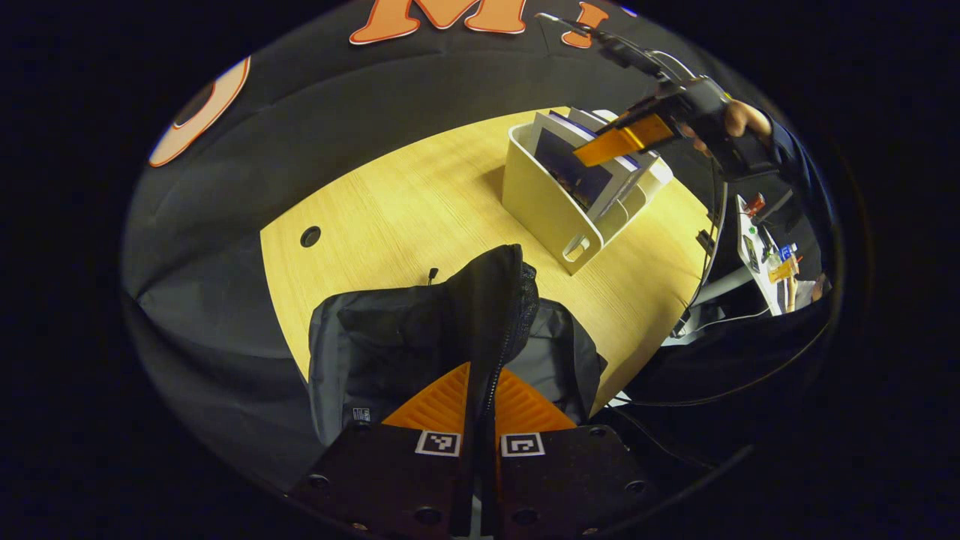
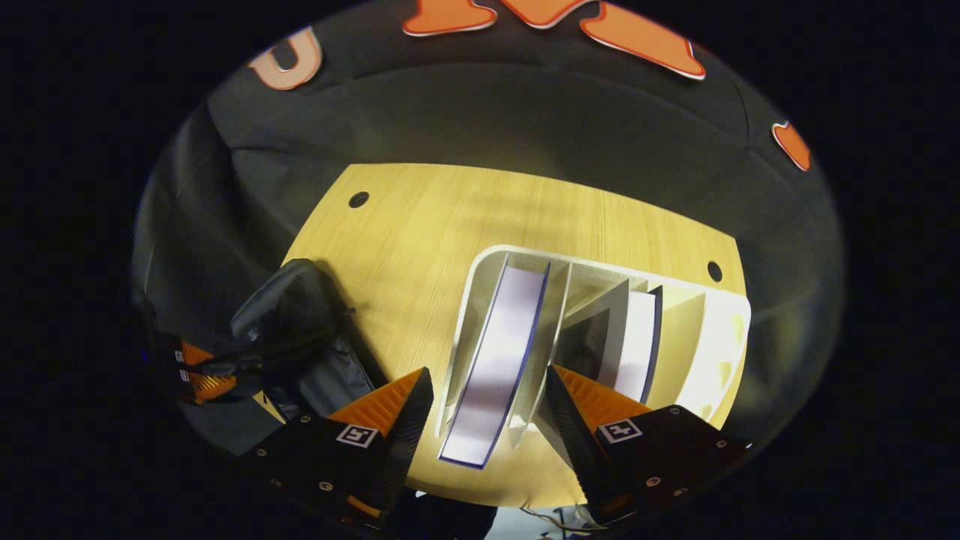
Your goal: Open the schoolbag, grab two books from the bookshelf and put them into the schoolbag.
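A: Left gripper [image 1: 480, 397] first: its two orange fingers are pinched together on a raised fold of the black schoolbag [image 1: 420, 345], right along the zipper [image 1: 510, 330]. That fold is lifted up off the bag's body.

B: And where does the schoolbag sit?

A: On the near edge of the wooden table [image 1: 390, 202], on the left side as the right gripper view has it, where the schoolbag [image 2: 300, 330] shows with the left gripper [image 2: 199, 375] holding it at the far left.

B: Moving rightward?

A: Bare tabletop [image 2: 420, 225] with a round cable hole [image 2: 358, 199], then the white bookshelf [image 2: 720, 337], a divided rack. One book [image 2: 499, 360] with white page edges and a blue cover stands in its left slot; a second book [image 2: 637, 345] leans in a slot further right.

B: And the right gripper?

A: Right gripper [image 2: 487, 397] is spread wide, fingers straddling the first book from above, one finger on each side. They are not touching it, as far as I can see. From the left gripper view, the right gripper [image 1: 622, 139] hangs over the bookshelf [image 1: 547, 210], with a hand [image 1: 739, 120] on its handle.
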Demonstrator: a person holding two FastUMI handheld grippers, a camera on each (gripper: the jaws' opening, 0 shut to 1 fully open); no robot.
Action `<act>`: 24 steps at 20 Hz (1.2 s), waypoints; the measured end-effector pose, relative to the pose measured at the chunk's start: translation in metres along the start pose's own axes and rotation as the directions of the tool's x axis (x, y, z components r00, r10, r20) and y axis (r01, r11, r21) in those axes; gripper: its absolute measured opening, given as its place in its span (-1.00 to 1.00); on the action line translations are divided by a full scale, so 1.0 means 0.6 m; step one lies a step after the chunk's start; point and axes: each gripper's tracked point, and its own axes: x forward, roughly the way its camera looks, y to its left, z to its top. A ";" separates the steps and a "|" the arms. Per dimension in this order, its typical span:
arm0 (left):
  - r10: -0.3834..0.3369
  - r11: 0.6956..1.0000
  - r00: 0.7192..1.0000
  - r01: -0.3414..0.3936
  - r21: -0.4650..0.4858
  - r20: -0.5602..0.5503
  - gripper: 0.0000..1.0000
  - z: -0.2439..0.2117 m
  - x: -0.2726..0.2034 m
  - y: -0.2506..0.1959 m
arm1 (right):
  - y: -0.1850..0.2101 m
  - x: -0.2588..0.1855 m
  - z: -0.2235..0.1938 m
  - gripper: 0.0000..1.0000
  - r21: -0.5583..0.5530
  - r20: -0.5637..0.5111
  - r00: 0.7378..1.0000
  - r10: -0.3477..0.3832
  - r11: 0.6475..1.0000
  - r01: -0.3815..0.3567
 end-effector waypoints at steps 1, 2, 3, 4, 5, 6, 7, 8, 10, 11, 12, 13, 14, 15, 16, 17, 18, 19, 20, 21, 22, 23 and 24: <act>0.000 1.000 1.000 0.000 0.002 -0.003 -0.89 -0.002 0.001 0.000 | -0.003 0.009 0.002 0.80 0.010 -0.019 1.000 -0.010 1.000 0.011; -0.003 1.000 1.000 0.003 0.006 -0.005 -0.88 0.000 0.002 -0.001 | -0.005 0.017 0.005 0.73 0.012 -0.035 0.999 -0.019 1.000 0.020; -0.006 1.000 1.000 0.006 0.013 -0.007 -0.89 0.000 0.002 -0.001 | -0.008 0.024 0.005 0.67 0.014 -0.054 0.998 -0.032 0.999 0.033; -0.009 1.000 1.000 0.009 0.021 -0.010 -0.89 0.002 0.002 -0.002 | -0.006 0.033 0.006 0.58 0.032 -0.071 0.997 -0.036 0.999 0.038; -0.013 1.000 1.000 0.013 0.027 -0.015 -0.89 0.002 0.003 -0.004 | -0.005 0.042 0.000 0.53 0.045 -0.098 0.995 -0.036 0.998 0.040; -0.019 0.999 1.000 0.020 0.032 -0.020 -0.89 0.002 0.004 -0.005 | -0.008 0.049 0.000 0.47 0.057 -0.108 0.993 -0.053 0.997 0.060; -0.025 0.999 0.999 0.026 0.032 -0.025 -0.89 0.001 0.005 -0.006 | -0.010 0.056 0.001 0.45 0.055 -0.114 0.991 -0.075 0.995 0.081; -0.031 0.999 0.999 0.032 0.034 -0.028 -0.89 0.002 0.006 -0.005 | -0.012 0.063 0.001 0.35 0.057 -0.125 0.988 -0.090 0.994 0.098; -0.040 0.998 0.999 0.041 0.038 -0.030 -0.89 0.000 0.010 -0.004 | -0.014 0.076 -0.013 -0.03 0.090 -0.159 0.980 -0.120 0.987 0.136; -0.046 0.998 0.999 0.047 0.040 -0.029 -0.89 0.000 0.013 -0.002 | -0.011 0.081 -0.017 -0.02 0.117 -0.176 0.977 -0.121 0.983 0.143; -0.048 0.998 0.998 0.049 0.049 -0.027 -0.88 -0.001 0.012 0.000 | -0.007 0.080 -0.016 -0.13 0.139 -0.178 0.977 -0.119 0.980 0.145; -0.053 0.997 0.998 0.054 0.049 -0.027 -0.89 -0.004 0.011 0.000 | -0.009 0.077 -0.021 -0.05 0.145 -0.188 0.974 -0.124 0.978 0.152; -0.058 0.997 0.998 0.059 0.052 -0.026 -0.89 -0.004 0.012 0.000 | -0.009 0.075 -0.023 -0.19 0.151 -0.194 0.973 -0.128 0.976 0.158; -0.062 0.997 0.998 0.064 0.052 -0.025 -0.89 -0.005 0.014 0.006 | -0.007 0.072 -0.027 -0.20 0.160 -0.199 0.971 -0.131 0.973 0.164; -0.070 0.996 0.997 0.071 0.056 -0.024 -0.89 -0.006 0.018 0.007 | -0.005 0.068 -0.032 -0.20 0.164 -0.204 0.971 -0.126 0.973 0.161; -0.075 0.995 0.997 0.076 0.058 -0.023 -0.89 -0.004 0.022 0.011 | -0.001 0.062 -0.035 -0.22 0.173 -0.201 0.972 -0.121 0.972 0.157; -0.080 0.995 0.997 0.081 0.061 -0.024 -0.89 -0.002 0.024 0.011 | 0.001 0.054 -0.039 -0.22 0.179 -0.198 0.973 -0.116 0.972 0.152; -0.082 0.994 0.996 0.084 0.067 -0.025 -0.89 -0.003 0.024 0.009 | 0.001 0.046 -0.044 -0.22 0.185 -0.194 0.974 -0.114 0.971 0.150; -0.085 0.994 0.996 0.087 0.073 -0.026 -0.89 -0.004 0.026 0.006 | 0.000 0.036 -0.050 -0.22 0.187 -0.190 0.975 -0.111 0.971 0.147; -0.085 0.993 0.996 0.087 0.077 -0.027 -0.89 -0.006 0.027 0.006 | 0.001 0.025 -0.055 -0.22 0.192 -0.181 0.977 -0.111 0.971 0.146; -0.089 0.992 0.996 0.091 0.083 -0.027 -0.89 -0.007 0.028 0.004 | 0.000 0.014 -0.061 -0.22 0.191 -0.176 0.979 -0.108 0.971 0.141; -0.090 0.992 0.996 0.092 0.090 -0.027 -0.89 -0.009 0.028 0.005 | 0.001 0.002 -0.068 -0.22 0.202 -0.162 0.981 -0.103 0.970 0.135; -0.093 0.991 0.995 0.095 0.095 -0.029 -0.89 -0.011 0.031 0.004 | 0.002 -0.008 -0.076 -0.22 0.209 -0.153 0.984 -0.094 0.970 0.125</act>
